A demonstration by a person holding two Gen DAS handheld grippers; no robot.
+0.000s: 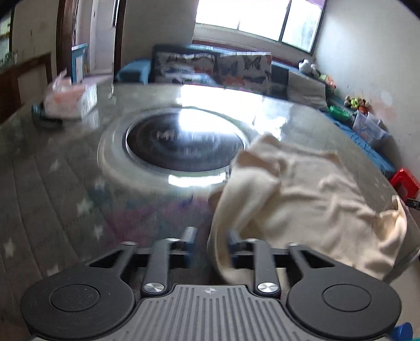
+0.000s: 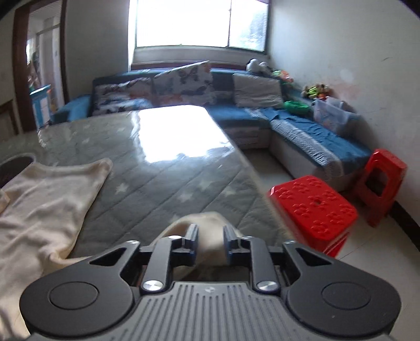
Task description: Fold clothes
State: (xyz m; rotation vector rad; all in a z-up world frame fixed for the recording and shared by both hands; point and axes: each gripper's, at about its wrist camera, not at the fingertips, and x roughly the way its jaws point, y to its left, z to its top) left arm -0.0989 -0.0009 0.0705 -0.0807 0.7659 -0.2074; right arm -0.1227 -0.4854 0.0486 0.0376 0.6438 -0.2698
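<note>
Room: living room with a bright window [image 2: 199, 23], a blue corner sofa [image 2: 323, 136] carrying butterfly-print cushions [image 2: 183, 81], and white walls.
Work surface: I see a table [image 2: 162, 183] under a grey quilted star-print cover with a glossy reflective layer over it.

Left wrist view
Background: a dark round inset [image 1: 183, 147] sits in the middle of the table, and a tissue box [image 1: 71, 101] stands far left near the table edge.
Garment: the cream garment [image 1: 309, 202] lies crumpled on the right part of the table, one edge touching the rim of the round inset and its right side draped over the table edge.
Left gripper: the left gripper [image 1: 210, 236] has a fold of the cream cloth passing between its fingers and hanging down over the body; the frame is blurred, but I read the fingers as closed on the cloth.

Right wrist view
Garment: the main spread of cloth [image 2: 47, 207] lies at left on the table, wrinkled.
Right gripper: the right gripper [image 2: 210, 236] has its fingers pressed against a bunched fold of the same cream fabric, grasping it near the table's right edge.
Floor: two red plastic stools [image 2: 315, 209] stand on pale tile just beside the table, with one more red stool near the wall.
</note>
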